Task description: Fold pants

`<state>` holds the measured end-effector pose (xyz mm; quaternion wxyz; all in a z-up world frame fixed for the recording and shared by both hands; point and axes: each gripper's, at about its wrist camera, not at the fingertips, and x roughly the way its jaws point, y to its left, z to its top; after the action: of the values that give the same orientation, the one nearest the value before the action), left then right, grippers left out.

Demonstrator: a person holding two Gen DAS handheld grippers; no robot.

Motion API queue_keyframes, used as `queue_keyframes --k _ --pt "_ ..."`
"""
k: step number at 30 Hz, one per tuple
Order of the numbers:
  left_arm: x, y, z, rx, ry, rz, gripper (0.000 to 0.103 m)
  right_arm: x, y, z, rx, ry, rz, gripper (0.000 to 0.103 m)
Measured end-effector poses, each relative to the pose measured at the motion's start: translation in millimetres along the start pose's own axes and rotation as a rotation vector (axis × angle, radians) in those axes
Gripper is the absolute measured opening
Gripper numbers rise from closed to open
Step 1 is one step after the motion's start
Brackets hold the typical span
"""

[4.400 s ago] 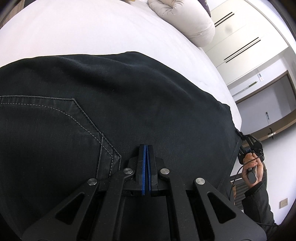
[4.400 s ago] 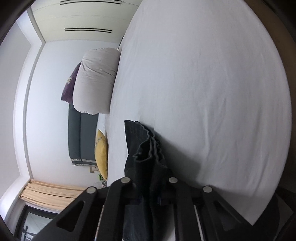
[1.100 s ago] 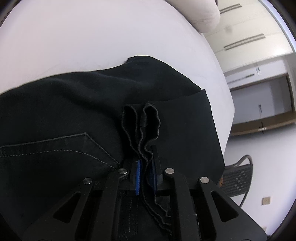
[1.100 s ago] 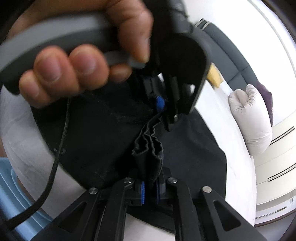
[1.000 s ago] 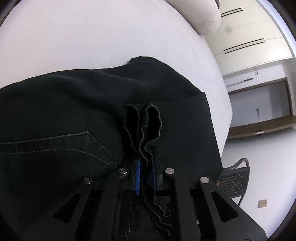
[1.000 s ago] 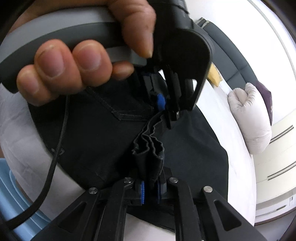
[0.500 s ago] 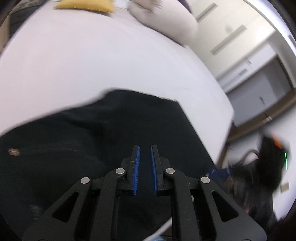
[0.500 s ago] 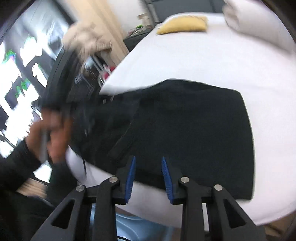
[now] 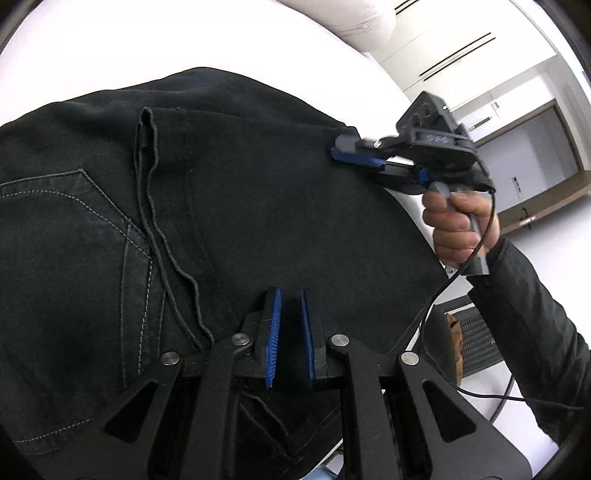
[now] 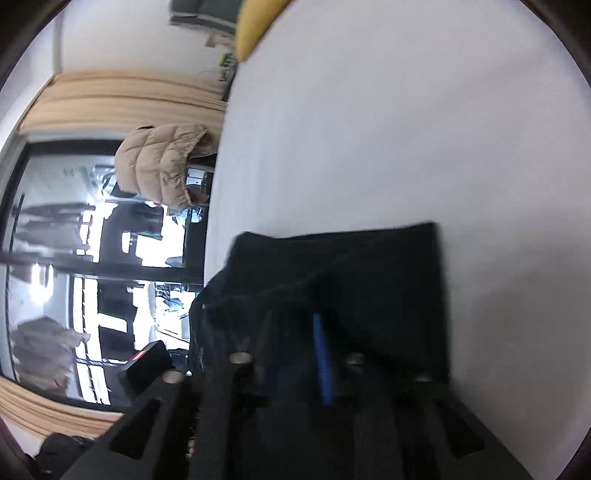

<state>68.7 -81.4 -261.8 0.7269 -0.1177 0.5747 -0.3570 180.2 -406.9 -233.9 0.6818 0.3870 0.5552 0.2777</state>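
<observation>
The black pants [image 9: 229, 206] lie folded on the white bed [image 9: 110, 44], back pocket at the left and the leg hems laid over them. My left gripper [image 9: 290, 325] hovers over the near part of the pants, jaws a little apart and empty. My right gripper [image 9: 356, 157] shows in the left wrist view at the pants' far right edge, its blue pads low on the fabric. The right wrist view is blurred: it shows the pants [image 10: 369, 288] and one blue pad [image 10: 322, 358]; the jaw state there is unclear.
A white pillow [image 9: 351, 18] lies at the bed's far end by white wardrobe doors [image 9: 461, 48]. A yellow cushion [image 10: 251, 26] lies at a bed corner. A beige jacket [image 10: 162, 166] hangs by the window beside the bed. A dark grille [image 9: 476, 343] stands past the bed's right edge.
Both grippers let go of the bunched leg hems, which now lie flat on the pants. My left gripper came back low over the pants. My right gripper swung to the far right edge.
</observation>
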Motion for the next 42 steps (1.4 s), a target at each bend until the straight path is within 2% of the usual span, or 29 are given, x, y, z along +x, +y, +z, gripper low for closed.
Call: queue_keyframes --k 3,5,8,12,16,20,22,24,25,27,28,30,32,34,35,36,38,40,42 --pt "-4 4 -5 0.001 -0.001 -0.005 0.011 -2 -6 -13 0.012 -0.001 0.032 0.002" --pt "-10 15 2 -0.008 -0.003 -0.009 0.011 -4 3 -27 -0.009 0.014 0.019 0.003" --pt "-15 19 -3 -0.013 -0.008 -0.011 0.011 -13 13 -53 -0.044 0.048 0.014 0.009" --pt "-15 20 -5 -0.019 -0.019 -0.014 0.011 -22 14 -98 -0.072 0.093 0.007 0.01" --pt "-17 23 -9 -0.018 -0.033 -0.021 0.011 -36 8 -133 -0.047 0.048 0.064 0.01" --pt "-21 20 -17 -0.005 -0.051 -0.02 0.011 -37 8 -156 -0.019 0.035 0.024 0.01" --pt "-25 19 -21 -0.001 -0.068 -0.023 0.011 -45 25 -165 -0.039 -0.019 0.008 0.017" --pt "-31 18 -27 -0.001 -0.091 -0.032 0.011 -52 47 -163 -0.054 -0.121 0.072 0.034" --pt "-34 19 -30 -0.001 -0.102 -0.035 0.011 -55 57 -161 -0.054 -0.18 0.132 0.039" --pt "-39 22 -35 -0.008 -0.121 -0.039 0.011 -47 74 -150 -0.059 -0.242 0.202 0.057" --pt "-41 24 -37 -0.022 -0.128 -0.042 0.011 -35 80 -141 -0.039 -0.271 0.229 0.061" --pt "-43 25 -37 -0.034 -0.134 -0.037 0.011 -6 80 -123 0.039 -0.257 0.26 0.062" --pt "-44 22 -39 -0.021 -0.139 -0.024 0.011 32 77 -106 0.089 -0.204 0.23 0.062" --pt "-47 23 -42 -0.015 -0.144 -0.015 0.011 61 67 -95 0.139 -0.159 0.167 0.048" --pt "-49 23 -42 -0.015 -0.146 -0.004 0.011 68 58 -90 0.172 -0.162 0.152 0.033" --pt "-53 25 -45 -0.02 -0.147 0.013 0.011 69 50 -88 0.205 -0.174 0.166 0.029" --pt "-64 29 -52 -0.039 -0.158 0.026 0.011 59 39 -88 0.268 -0.23 0.223 0.032" --pt "-85 35 -64 -0.073 -0.2 0.052 0.011 38 35 -89 0.276 -0.315 0.196 0.037" --pt "-113 49 -81 -0.147 -0.254 0.071 0.011 22 32 -94 0.303 -0.394 0.209 0.055"
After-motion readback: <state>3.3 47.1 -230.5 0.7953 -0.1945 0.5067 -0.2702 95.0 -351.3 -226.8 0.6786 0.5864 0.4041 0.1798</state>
